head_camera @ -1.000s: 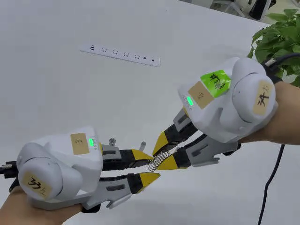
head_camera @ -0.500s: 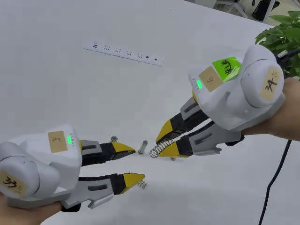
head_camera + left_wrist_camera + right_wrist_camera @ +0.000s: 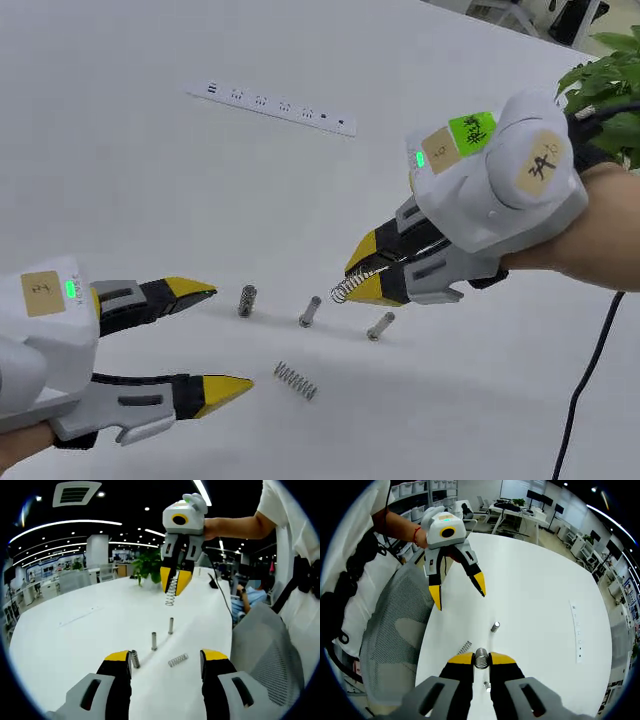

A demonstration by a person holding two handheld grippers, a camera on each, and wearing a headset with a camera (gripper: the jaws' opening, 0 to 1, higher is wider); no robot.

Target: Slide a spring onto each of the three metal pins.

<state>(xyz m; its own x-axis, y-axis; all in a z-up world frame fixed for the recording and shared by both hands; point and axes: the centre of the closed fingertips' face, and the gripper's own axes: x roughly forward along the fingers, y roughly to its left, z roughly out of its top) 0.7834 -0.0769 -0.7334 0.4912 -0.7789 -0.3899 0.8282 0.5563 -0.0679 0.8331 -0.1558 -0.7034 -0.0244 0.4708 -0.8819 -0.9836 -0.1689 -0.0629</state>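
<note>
Yellow-tipped and spread wide, the left gripper [image 3: 215, 340] hangs nearest and holds nothing. A loose spring [image 3: 296, 380] lies on the white table [image 3: 150, 200] just beyond its lower jaw. Next stand the three pins in a row: the left pin [image 3: 247, 300] looks already sleeved in a coil, while the middle pin [image 3: 310, 311] and right pin [image 3: 380, 325] are bare. Above them the right gripper [image 3: 358, 273] is clamped on a second spring [image 3: 350, 284], one end jutting free. That free end should, I judge, meet a bare pin's tip with the coil's axis along the pin, lowered gently before release. Nothing blocks the path; the power strip [image 3: 275, 105] and plant [image 3: 605, 70] sit well apart.
</note>
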